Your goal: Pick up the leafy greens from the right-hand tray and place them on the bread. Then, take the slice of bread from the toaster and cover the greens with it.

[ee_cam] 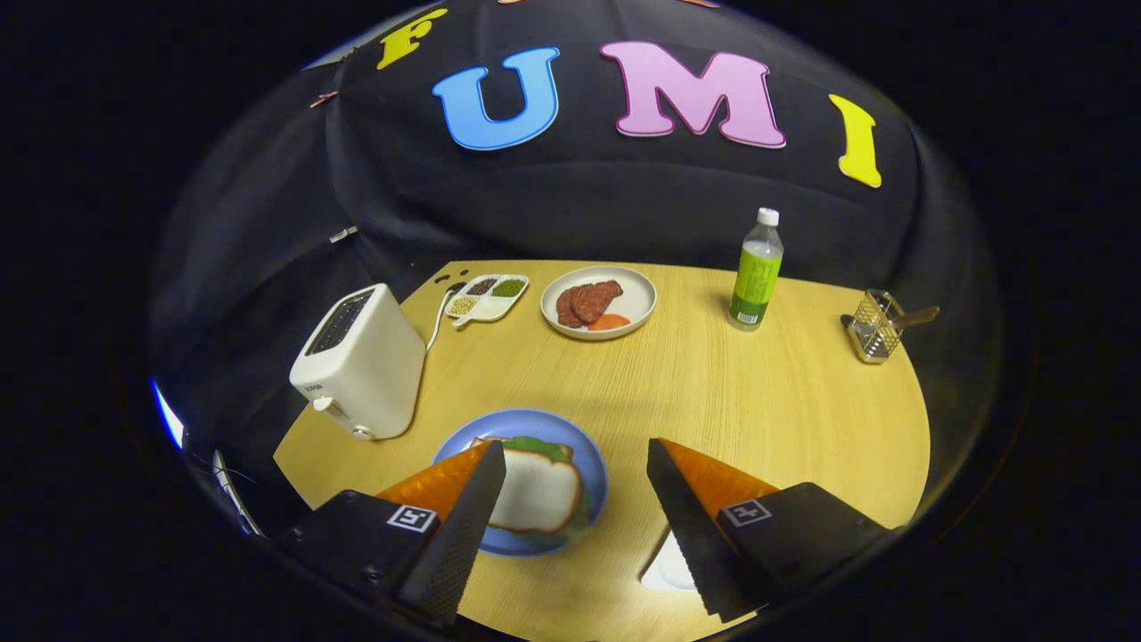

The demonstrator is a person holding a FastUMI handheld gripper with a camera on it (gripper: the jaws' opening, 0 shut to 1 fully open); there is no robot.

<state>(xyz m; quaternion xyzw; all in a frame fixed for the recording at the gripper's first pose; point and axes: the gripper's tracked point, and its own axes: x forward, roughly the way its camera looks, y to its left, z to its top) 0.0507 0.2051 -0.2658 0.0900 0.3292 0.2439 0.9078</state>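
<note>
A blue plate [584, 455] lies near the table's front, just ahead of my left finger. On it a slice of bread [539, 490] covers leafy greens [535, 446], whose edge pokes out behind and below the slice. My gripper [575, 459] hovers above the table, open, with nothing between its fingers; the left fingertip overlaps the plate's near left side. The white toaster [361, 361] stands to the left of the plate; its slots look dark.
Beyond the fingers a white plate [637, 299] holds slices of meat and an orange piece. A small divided dish [488, 297] sits behind the toaster. A green bottle [757, 270] and a wire holder [875, 325] stand far right. A white object [670, 566] shows beside the right finger.
</note>
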